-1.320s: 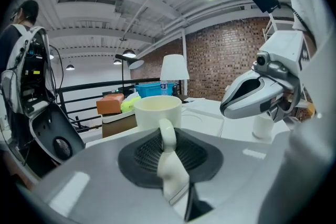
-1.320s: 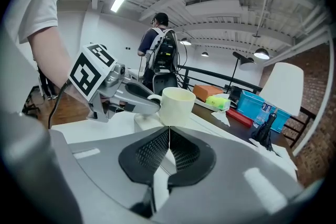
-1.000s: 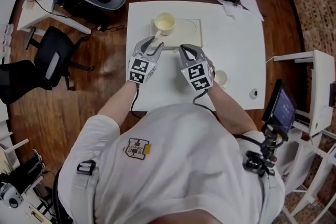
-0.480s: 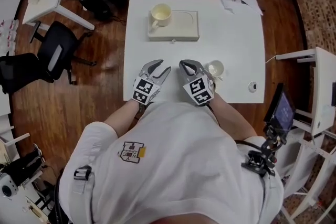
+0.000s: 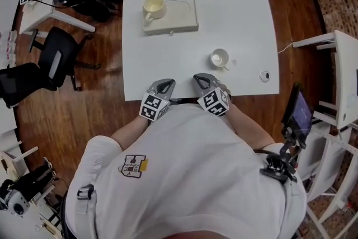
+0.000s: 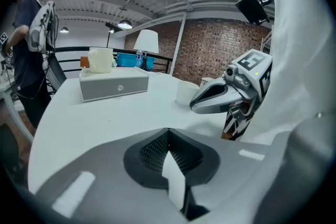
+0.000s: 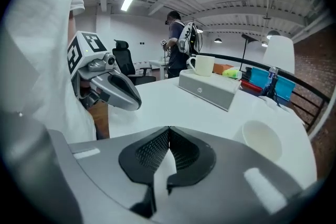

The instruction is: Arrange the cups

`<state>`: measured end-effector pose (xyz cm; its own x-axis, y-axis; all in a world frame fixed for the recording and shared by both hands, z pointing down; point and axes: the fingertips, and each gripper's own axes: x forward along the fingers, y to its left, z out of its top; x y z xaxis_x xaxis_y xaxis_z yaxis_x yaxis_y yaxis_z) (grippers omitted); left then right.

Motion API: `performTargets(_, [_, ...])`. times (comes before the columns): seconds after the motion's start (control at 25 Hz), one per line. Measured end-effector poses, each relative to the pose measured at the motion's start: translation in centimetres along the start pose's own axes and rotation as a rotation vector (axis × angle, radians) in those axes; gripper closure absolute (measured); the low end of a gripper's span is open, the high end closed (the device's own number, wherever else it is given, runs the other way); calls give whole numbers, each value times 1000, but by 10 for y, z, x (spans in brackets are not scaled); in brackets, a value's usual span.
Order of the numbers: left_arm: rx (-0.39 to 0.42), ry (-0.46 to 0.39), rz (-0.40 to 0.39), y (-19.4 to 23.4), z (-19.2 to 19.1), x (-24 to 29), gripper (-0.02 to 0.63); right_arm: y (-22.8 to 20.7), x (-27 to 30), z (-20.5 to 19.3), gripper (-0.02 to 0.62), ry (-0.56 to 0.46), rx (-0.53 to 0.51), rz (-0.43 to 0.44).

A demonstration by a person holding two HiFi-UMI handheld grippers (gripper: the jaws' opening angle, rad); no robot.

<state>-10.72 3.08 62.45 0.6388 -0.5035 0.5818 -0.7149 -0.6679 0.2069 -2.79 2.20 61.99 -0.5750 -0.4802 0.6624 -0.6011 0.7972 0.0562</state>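
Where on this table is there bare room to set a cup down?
Widest bare patch: the table's left and middle, between the grey box carrying the mug and the near edge. The box top beside the mug is also free. Tighter on the right, around the white cup and the small round object.

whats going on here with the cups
A person holds a gripper in each hand at the near edge of the table. The left gripper and right gripper both have jaws shut on nothing. One cup sits on the grey box at the far side. The second cup sits on the bare table, untouched.
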Motion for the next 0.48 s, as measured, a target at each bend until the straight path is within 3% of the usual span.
performTargets(0.48, [13,8,25,-5,4,0,606,-1,-2,0,594,-22,-15,7])
